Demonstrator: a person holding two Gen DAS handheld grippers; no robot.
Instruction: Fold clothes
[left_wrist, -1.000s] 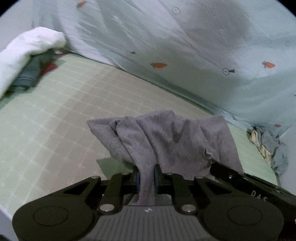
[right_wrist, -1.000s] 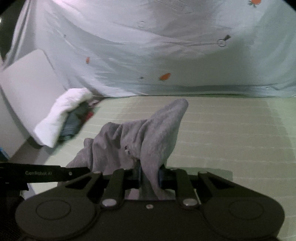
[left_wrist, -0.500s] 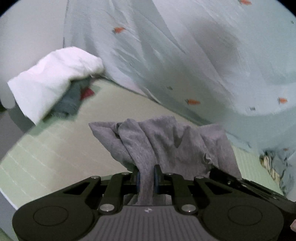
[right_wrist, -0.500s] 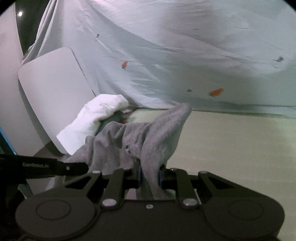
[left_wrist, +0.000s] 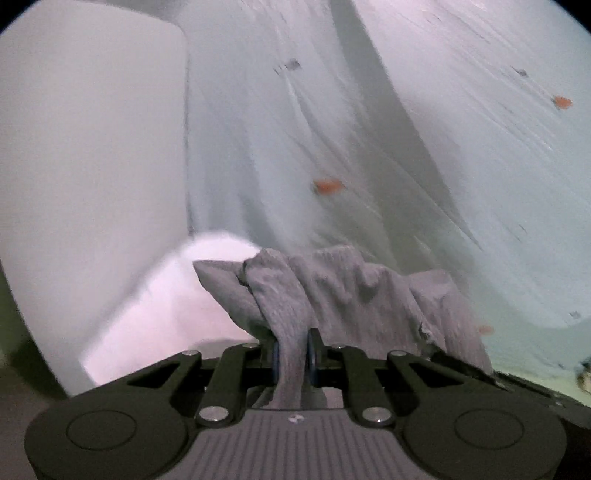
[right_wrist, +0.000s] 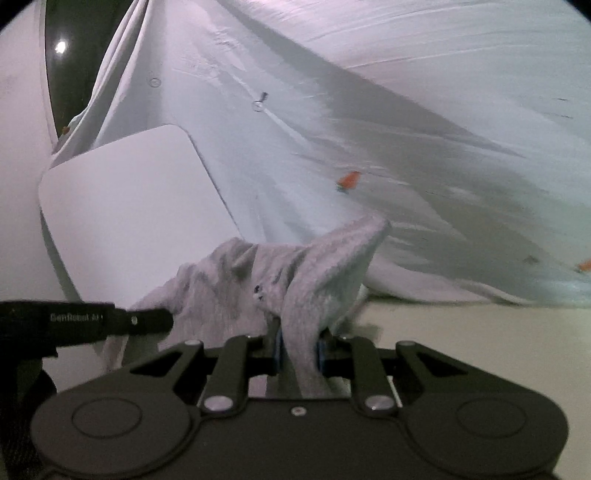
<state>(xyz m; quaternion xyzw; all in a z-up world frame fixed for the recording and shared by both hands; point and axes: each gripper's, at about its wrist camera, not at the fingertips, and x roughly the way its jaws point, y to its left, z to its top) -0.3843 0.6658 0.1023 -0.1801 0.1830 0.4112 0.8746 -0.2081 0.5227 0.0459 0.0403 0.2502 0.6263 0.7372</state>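
A white panel (left_wrist: 92, 177) stands at the left, a white bundle (left_wrist: 166, 306) at its foot. The left claw (left_wrist: 291, 356) is pinched on a fold of the grey garment (left_wrist: 354, 295) — the cloth bunches up between both claws, lifted before the carrot-print sheet (left_wrist: 406, 147). The right claw (right_wrist: 298, 350) nips another fold of the garment (right_wrist: 229, 280), above the pale green surface (right_wrist: 480, 332).

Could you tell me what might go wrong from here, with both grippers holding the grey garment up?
1. The left gripper and right gripper each pinch only a narrow bunch of the grey garment, so a tug could pull it free.
2. The cloth between them hangs slack and crumpled, so laying it down now would probably set creases.
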